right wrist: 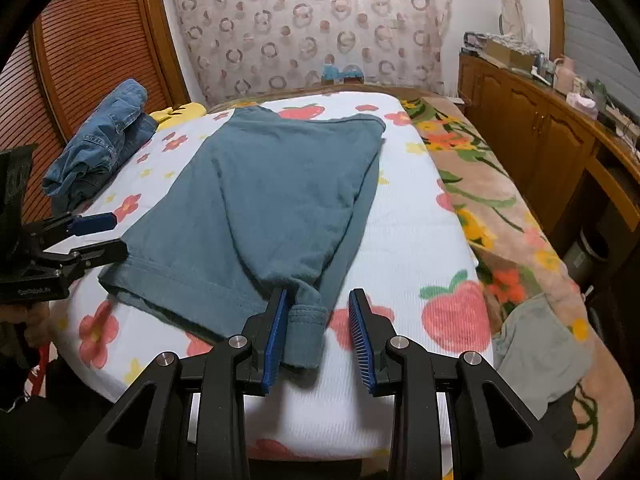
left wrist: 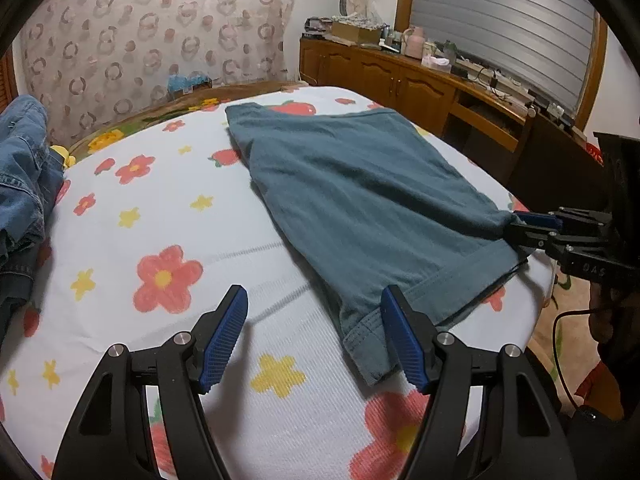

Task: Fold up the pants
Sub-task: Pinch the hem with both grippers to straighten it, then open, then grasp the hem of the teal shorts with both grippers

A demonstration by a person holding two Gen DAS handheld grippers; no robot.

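Observation:
The teal pants lie folded and flat on the flowered bed sheet, waistband end towards me. My left gripper stands open over the sheet; its right finger rests at the near corner of the waistband, and only bare sheet lies between the pads. From the right wrist, the pants run away from me, and my right gripper is open around their near corner. That corner lies against the left pad, while the right pad stands clear of it. Each gripper also shows in the other view: right gripper, left gripper.
Bundled blue jeans sit at the bed's far left by a slatted wooden door. A floral blanket and a grey cloth lie along the right side. A cluttered wooden cabinet lines the right wall.

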